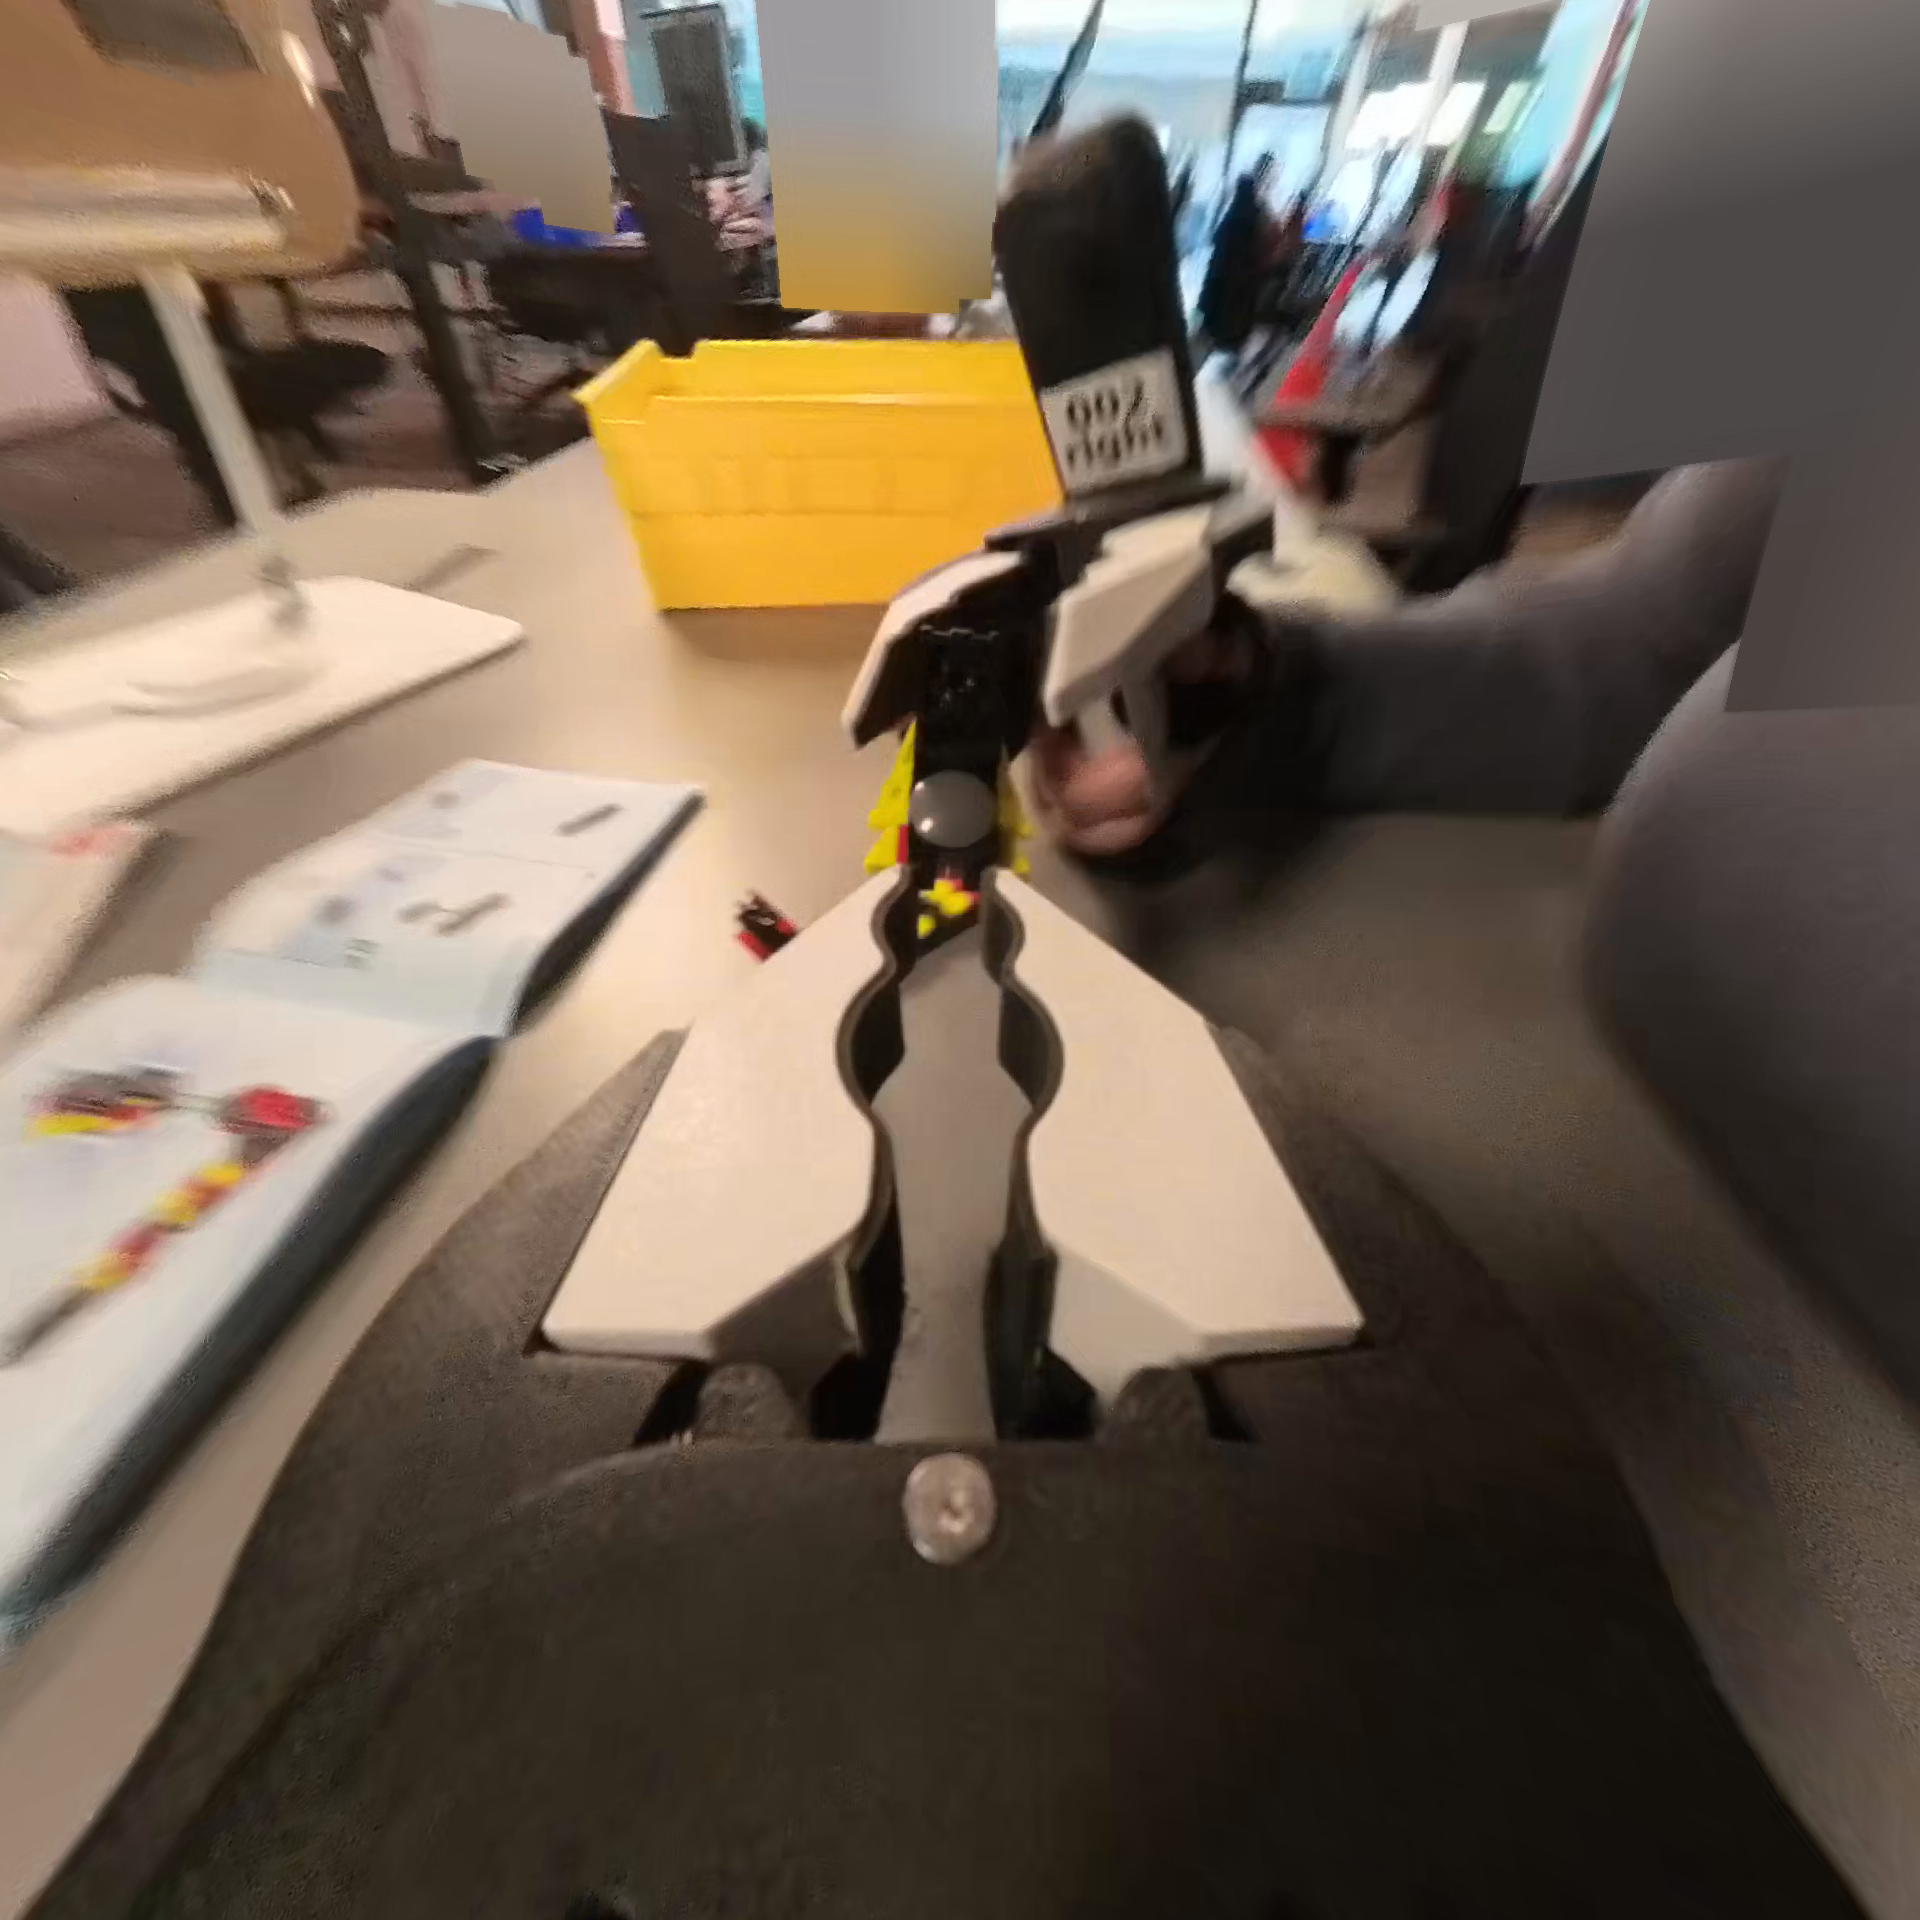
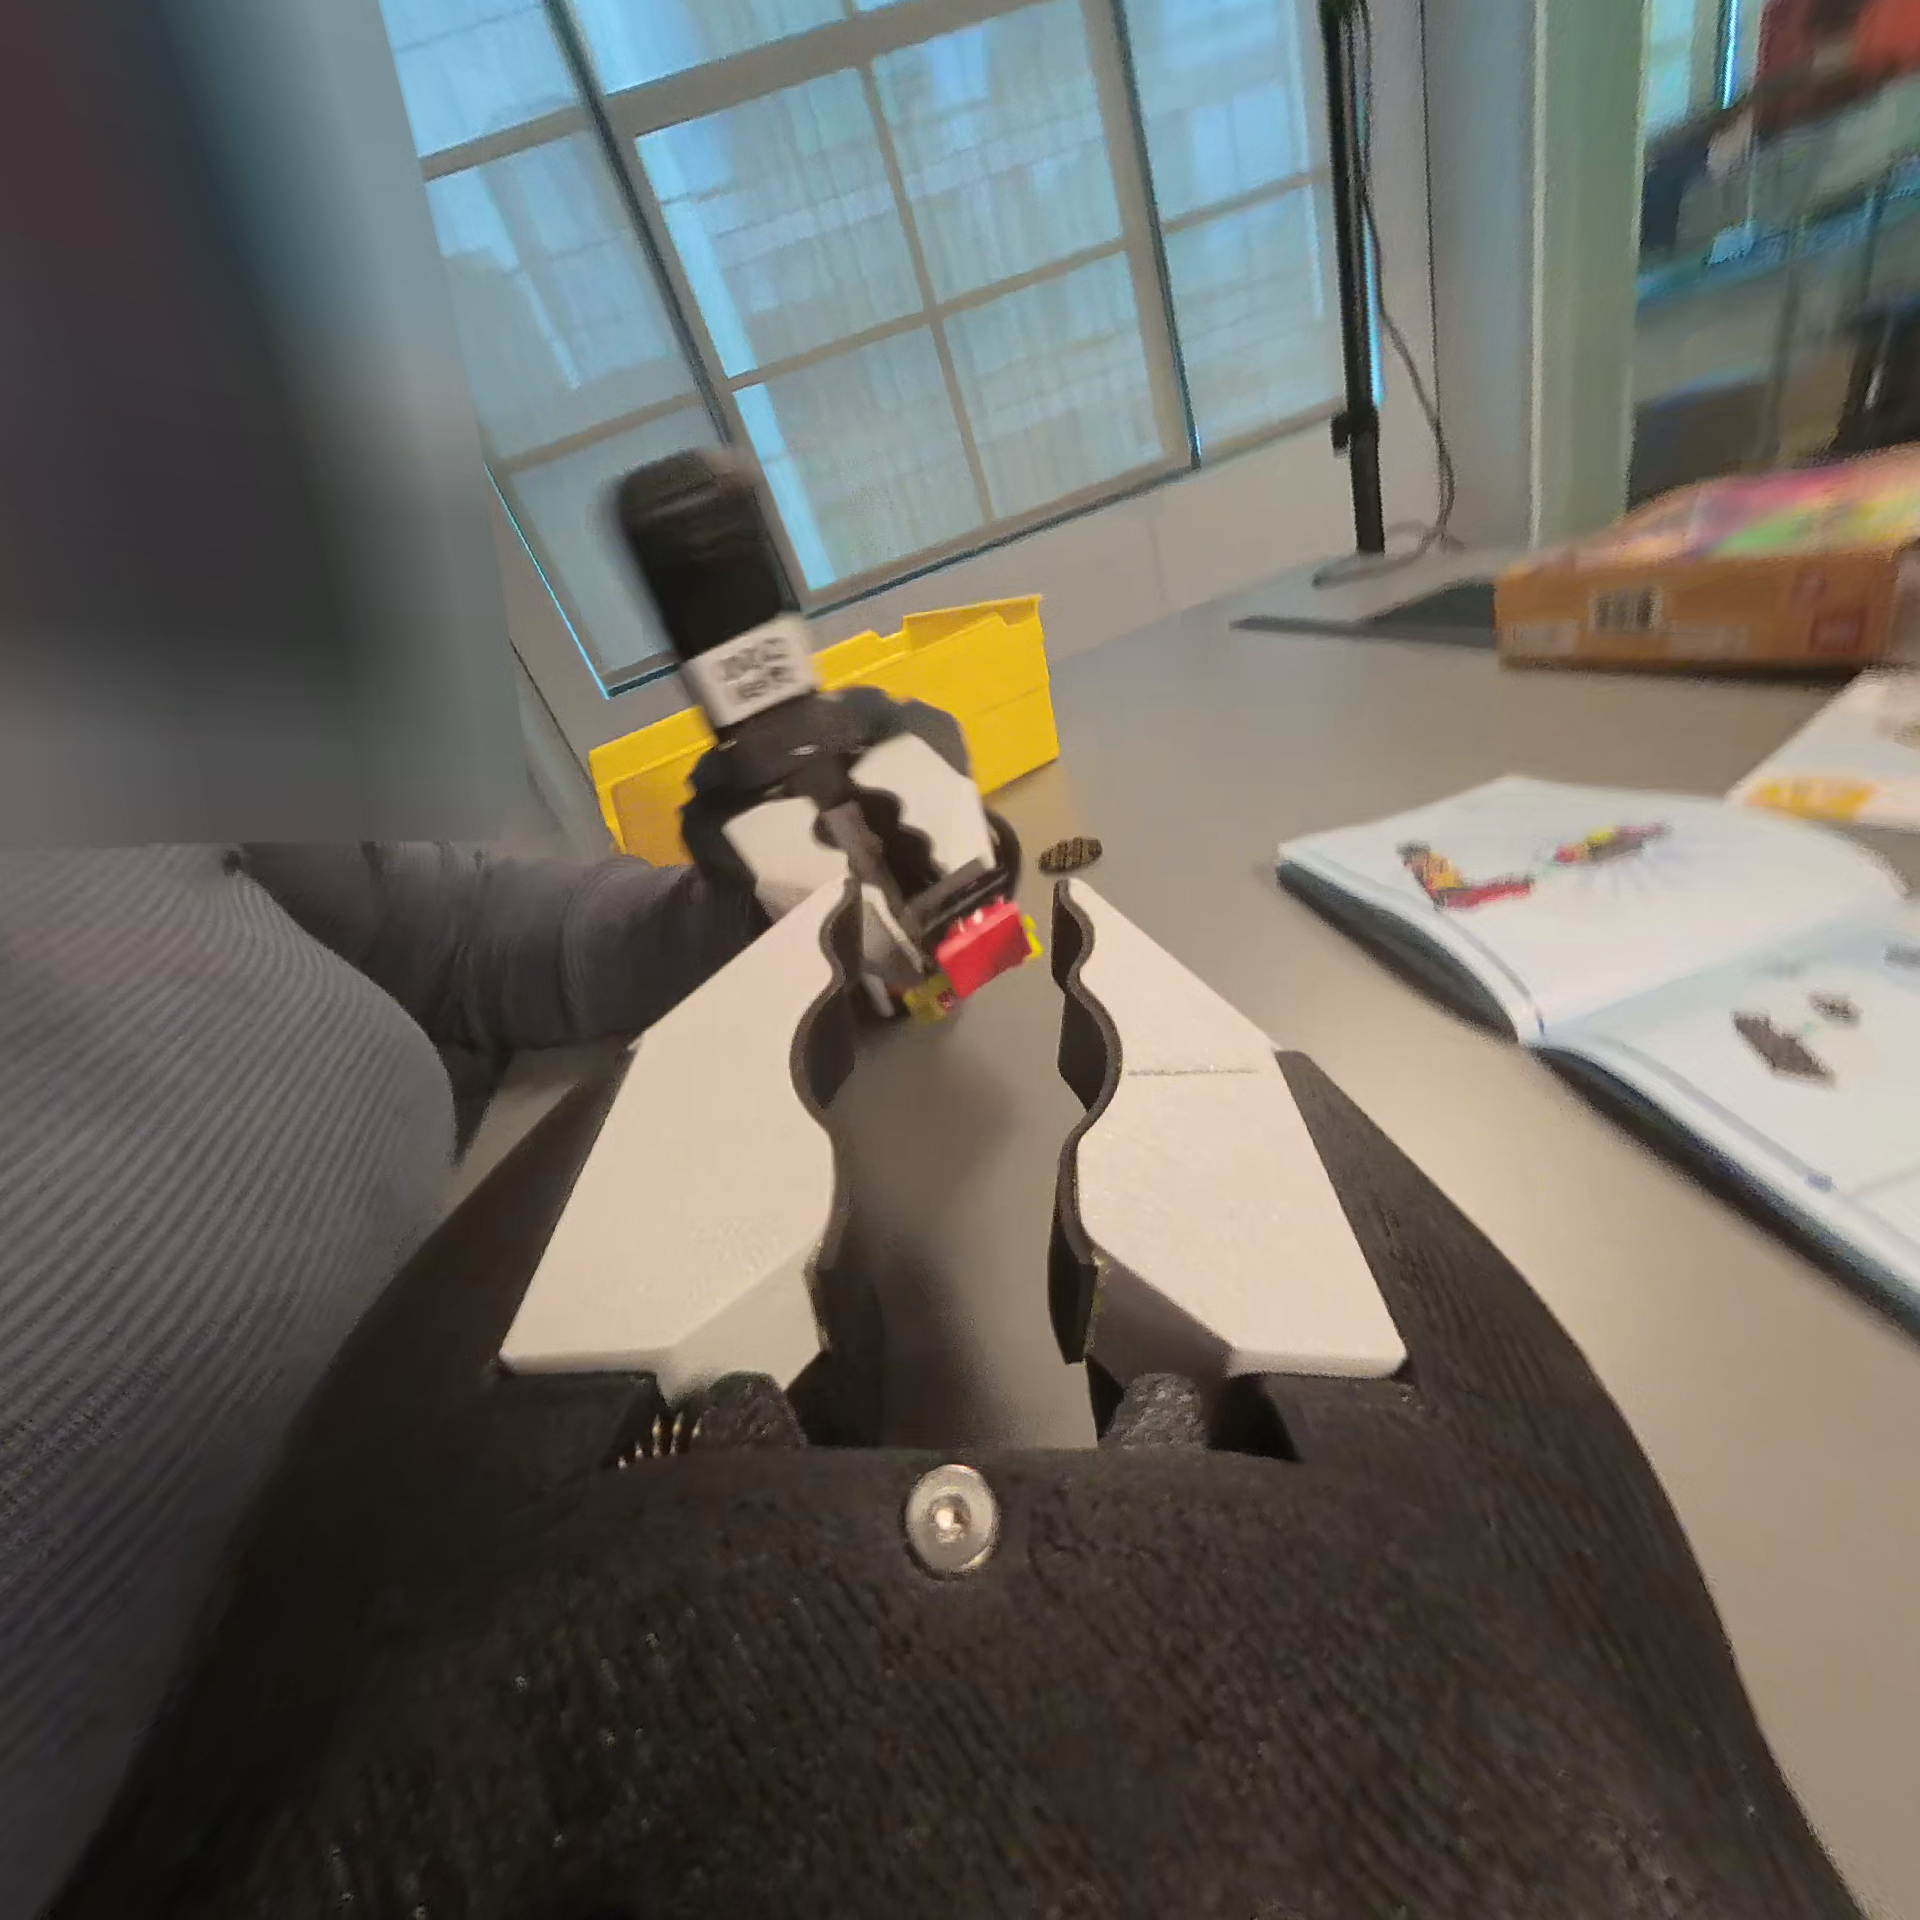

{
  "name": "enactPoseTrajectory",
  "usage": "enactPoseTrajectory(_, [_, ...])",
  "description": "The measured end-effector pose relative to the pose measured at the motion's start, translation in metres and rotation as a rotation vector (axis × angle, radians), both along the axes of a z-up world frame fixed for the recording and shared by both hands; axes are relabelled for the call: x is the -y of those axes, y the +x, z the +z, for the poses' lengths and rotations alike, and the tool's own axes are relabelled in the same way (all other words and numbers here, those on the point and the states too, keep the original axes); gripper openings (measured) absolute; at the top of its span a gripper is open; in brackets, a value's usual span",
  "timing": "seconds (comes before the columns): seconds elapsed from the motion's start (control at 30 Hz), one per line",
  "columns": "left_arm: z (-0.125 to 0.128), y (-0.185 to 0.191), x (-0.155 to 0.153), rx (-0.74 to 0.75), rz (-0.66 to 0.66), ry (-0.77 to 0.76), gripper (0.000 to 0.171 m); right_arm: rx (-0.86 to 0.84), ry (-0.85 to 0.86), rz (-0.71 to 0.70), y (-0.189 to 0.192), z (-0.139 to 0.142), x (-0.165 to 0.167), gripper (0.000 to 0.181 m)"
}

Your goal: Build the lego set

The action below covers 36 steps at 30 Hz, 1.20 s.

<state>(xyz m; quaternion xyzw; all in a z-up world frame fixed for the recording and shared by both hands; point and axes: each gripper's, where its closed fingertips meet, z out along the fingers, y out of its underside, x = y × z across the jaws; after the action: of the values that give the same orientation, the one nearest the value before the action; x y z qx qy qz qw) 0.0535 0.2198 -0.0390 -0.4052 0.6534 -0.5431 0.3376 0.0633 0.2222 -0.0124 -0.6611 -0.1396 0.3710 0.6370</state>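
Note:
My left gripper is shut on a small lego assembly of yellow, black and red pieces with a round grey stud, held above the grey table. My right gripper faces it from the far side, jaws open, with the black top end of the assembly between its fingers. In the right wrist view my right gripper is open, and the red and yellow end of the assembly sits near its left fingertip, held by the left gripper.
An open instruction booklet lies on the table. A yellow bin stands at the back. A small loose red and black piece lies nearby. A lego box and a monitor stand are further off. My left and right fingertips are right by each other.

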Motion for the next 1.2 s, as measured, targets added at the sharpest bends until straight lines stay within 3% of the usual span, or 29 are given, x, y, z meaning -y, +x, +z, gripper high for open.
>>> enactPoseTrajectory(0.13, [-0.012, 0.002, -0.006, 0.091, 0.109, 0.464, 0.010, -0.021, -0.181, 0.054, 0.001, -0.019, -0.002, 0.035])
enactPoseTrajectory(0.23, [-0.021, 0.004, -0.009, 0.159, 0.163, 0.803, 0.011, -0.019, -0.261, 0.095, -0.002, -0.028, 0.001, 0.023])
enactPoseTrajectory(0.33, [-0.023, 0.004, -0.008, 0.219, 0.185, 0.990, 0.010, 0.004, -0.281, 0.097, -0.001, -0.032, 0.002, 0.020])
enactPoseTrajectory(0.43, [-0.020, 0.004, -0.008, 0.250, 0.202, 1.039, 0.011, 0.043, -0.280, 0.088, -0.002, -0.036, 0.002, 0.022])
enactPoseTrajectory(0.67, [-0.020, 0.004, -0.005, 0.248, 0.187, 0.983, 0.011, 0.147, -0.243, 0.084, -0.004, -0.039, 0.006, 0.019])
enactPoseTrajectory(0.77, [-0.020, 0.006, -0.004, 0.149, 0.176, 0.724, 0.012, 0.229, -0.163, 0.050, -0.002, -0.035, 0.006, 0.019])
enactPoseTrajectory(0.83, [-0.019, 0.005, -0.001, 0.080, 0.130, 0.513, 0.023, 0.287, -0.091, 0.025, -0.002, -0.031, 0.007, 0.019])
enactPoseTrajectory(0.97, [-0.008, -0.002, 0.006, 0.037, 0.017, 0.176, 0.023, 0.359, -0.001, 0.023, -0.007, -0.027, 0.011, 0.019])
enactPoseTrajectory(1.07, [-0.001, -0.005, 0.010, 0.035, -0.037, 0.061, 0.017, 0.367, 0.015, 0.038, -0.010, -0.026, 0.013, 0.019])
enactPoseTrajectory(1.2, [0.000, -0.008, 0.011, 0.032, -0.060, 0.038, 0.008, 0.357, 0.030, 0.048, -0.012, -0.024, 0.014, 0.019])
